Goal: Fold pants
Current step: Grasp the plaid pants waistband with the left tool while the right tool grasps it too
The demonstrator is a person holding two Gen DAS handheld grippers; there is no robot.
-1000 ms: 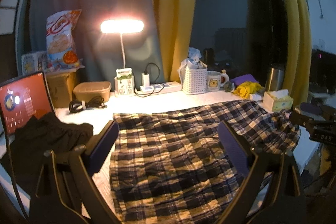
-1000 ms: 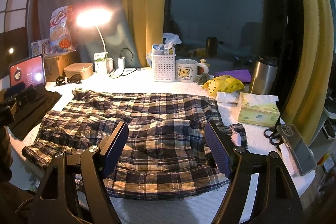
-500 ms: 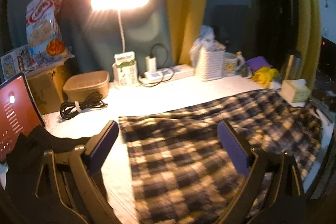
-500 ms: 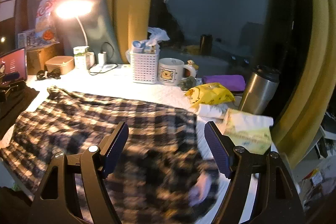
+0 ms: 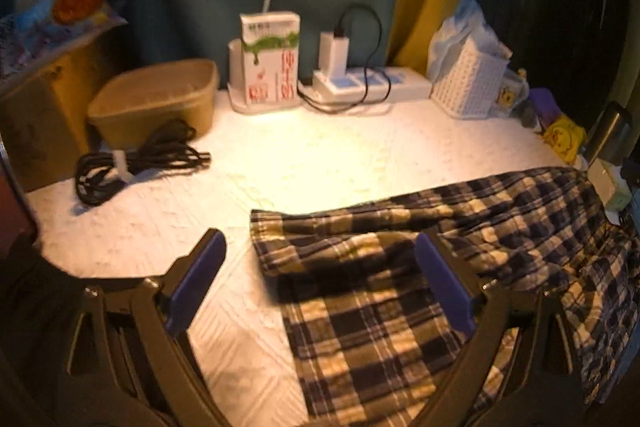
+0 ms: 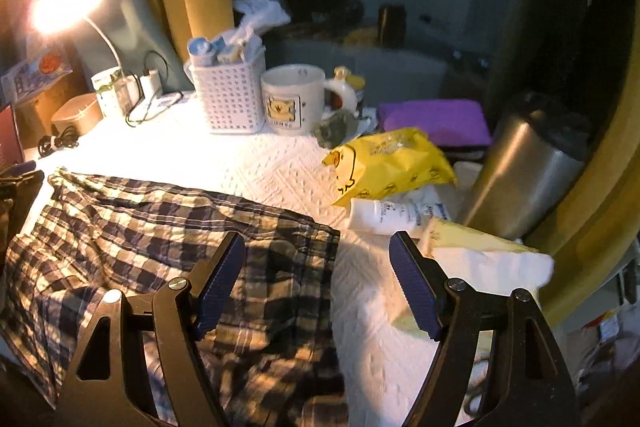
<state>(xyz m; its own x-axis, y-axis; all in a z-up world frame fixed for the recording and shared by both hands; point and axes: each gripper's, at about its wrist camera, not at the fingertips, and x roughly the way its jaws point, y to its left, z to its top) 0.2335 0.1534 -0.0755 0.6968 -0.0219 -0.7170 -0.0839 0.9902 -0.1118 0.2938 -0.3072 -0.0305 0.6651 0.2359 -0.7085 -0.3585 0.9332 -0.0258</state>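
Note:
The plaid pants (image 5: 400,267) lie spread flat on the white table cover (image 5: 300,163). My left gripper (image 5: 320,283) is open and empty, low over the far left corner of the pants; that corner lies between its blue pads. In the right wrist view the pants (image 6: 160,247) fill the lower left. My right gripper (image 6: 320,283) is open and empty, with the pants' right edge between its fingers; its left pad (image 6: 218,287) is over the cloth and its right pad (image 6: 414,291) is over the bare cover.
A coiled black cable (image 5: 136,163), a brown tub (image 5: 156,103), a carton (image 5: 268,59) and a power strip (image 5: 368,83) line the back. A white basket (image 6: 228,95), mug (image 6: 292,99), yellow bag (image 6: 392,163), tube (image 6: 388,215), steel tumbler (image 6: 524,163) and tissue box (image 6: 480,255) crowd the right.
Both grippers have come down and forward toward the table. The left one now frames the pants' far left corner; the right one has shifted right to the pants' right edge. Both stayed open.

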